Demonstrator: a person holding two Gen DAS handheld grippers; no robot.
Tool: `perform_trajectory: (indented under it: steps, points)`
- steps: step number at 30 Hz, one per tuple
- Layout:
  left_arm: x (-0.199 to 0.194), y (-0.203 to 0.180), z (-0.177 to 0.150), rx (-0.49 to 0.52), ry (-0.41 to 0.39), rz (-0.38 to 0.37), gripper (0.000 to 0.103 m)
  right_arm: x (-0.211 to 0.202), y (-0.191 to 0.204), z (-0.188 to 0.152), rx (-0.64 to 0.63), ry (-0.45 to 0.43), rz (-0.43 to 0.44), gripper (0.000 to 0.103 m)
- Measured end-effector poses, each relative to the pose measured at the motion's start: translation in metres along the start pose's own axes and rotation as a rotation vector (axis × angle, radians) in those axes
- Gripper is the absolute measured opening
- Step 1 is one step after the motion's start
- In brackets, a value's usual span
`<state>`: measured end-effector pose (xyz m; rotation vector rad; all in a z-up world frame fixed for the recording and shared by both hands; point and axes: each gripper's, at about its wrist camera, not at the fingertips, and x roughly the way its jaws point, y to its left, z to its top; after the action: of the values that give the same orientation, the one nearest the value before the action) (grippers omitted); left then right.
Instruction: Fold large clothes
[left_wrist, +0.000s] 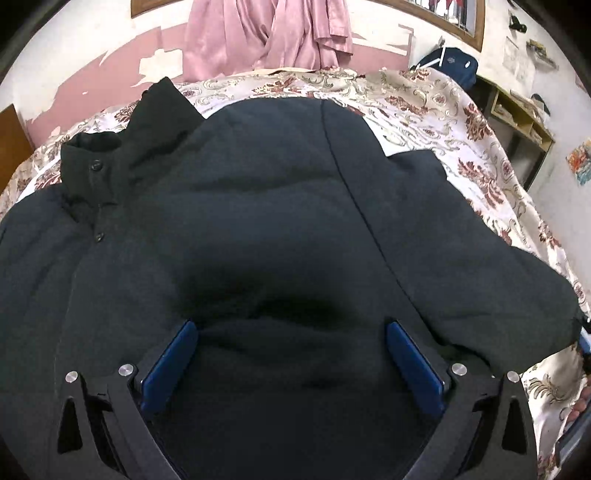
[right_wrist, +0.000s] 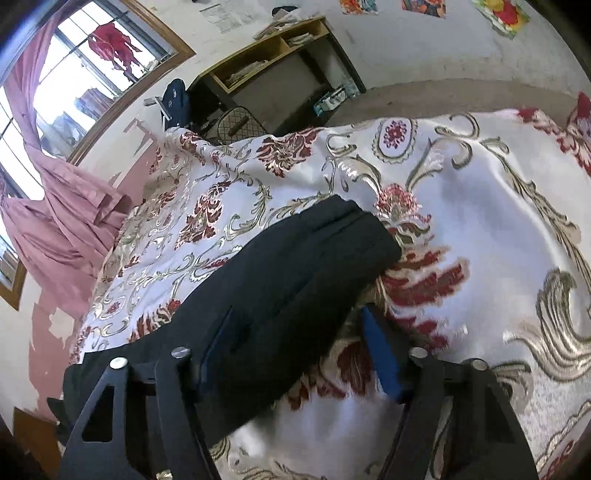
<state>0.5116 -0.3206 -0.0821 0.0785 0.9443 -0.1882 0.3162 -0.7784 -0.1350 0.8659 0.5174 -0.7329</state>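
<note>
While the black jacket (left_wrist: 280, 229) lies spread across the floral bedspread (left_wrist: 461, 147), the left gripper (left_wrist: 291, 354) presses into its padded body, jaws wide apart. The right gripper (right_wrist: 288, 350) has its jaws parted around the sleeve (right_wrist: 295, 266); whether they pinch it is unclear.

jacket (left_wrist: 277, 206) hem cut off, bedspread (right_wrist: 480, 221) motion-blurred

Bare bedspread (right_wrist: 480, 206) beside jacket (right_wrist: 288, 266)
</note>
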Motion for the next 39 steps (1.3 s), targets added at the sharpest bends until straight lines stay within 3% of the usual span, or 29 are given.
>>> perform_trajectory:
  steps: [3, 6, 10, 12, 18, 23, 28, 34, 39]
  points:
    - [0.002, 0.003, 0.001, -0.004, 0.016, -0.008, 0.103, -0.002, -0.008, -0.001, 0.053, -0.006, 0.061, 0.006]
    - [-0.006, 0.010, 0.004, -0.029, 0.013, -0.050, 0.103, -0.024, 0.002, 0.005, 0.036, -0.061, 0.120, 0.004]
    - [-0.040, 0.035, -0.001, -0.100, -0.032, -0.199, 0.102, -0.075, 0.039, 0.011, -0.047, -0.166, 0.235, 0.004]
    - [-0.063, 0.051, -0.008, -0.129, -0.059, -0.271, 0.102, -0.108, 0.068, 0.007, -0.112, -0.215, 0.305, 0.004]
    - [-0.123, 0.111, -0.027, -0.191, -0.113, -0.339, 0.102, -0.197, 0.181, -0.027, -0.406, -0.262, 0.467, 0.004]
    - [-0.160, 0.180, -0.052, -0.254, -0.169, -0.323, 0.102, -0.250, 0.274, -0.094, -0.683, -0.183, 0.587, 0.004]
    - [-0.175, 0.243, -0.077, -0.295, -0.195, -0.314, 0.102, -0.275, 0.339, -0.190, -0.946, -0.092, 0.611, 0.004]
    - [-0.159, 0.293, -0.106, -0.394, -0.187, -0.401, 0.102, -0.258, 0.362, -0.298, -1.189, 0.086, 0.535, 0.004]
    - [-0.126, 0.298, -0.123, -0.427, -0.141, -0.532, 0.102, -0.214, 0.347, -0.343, -1.273, 0.280, 0.430, 0.008]
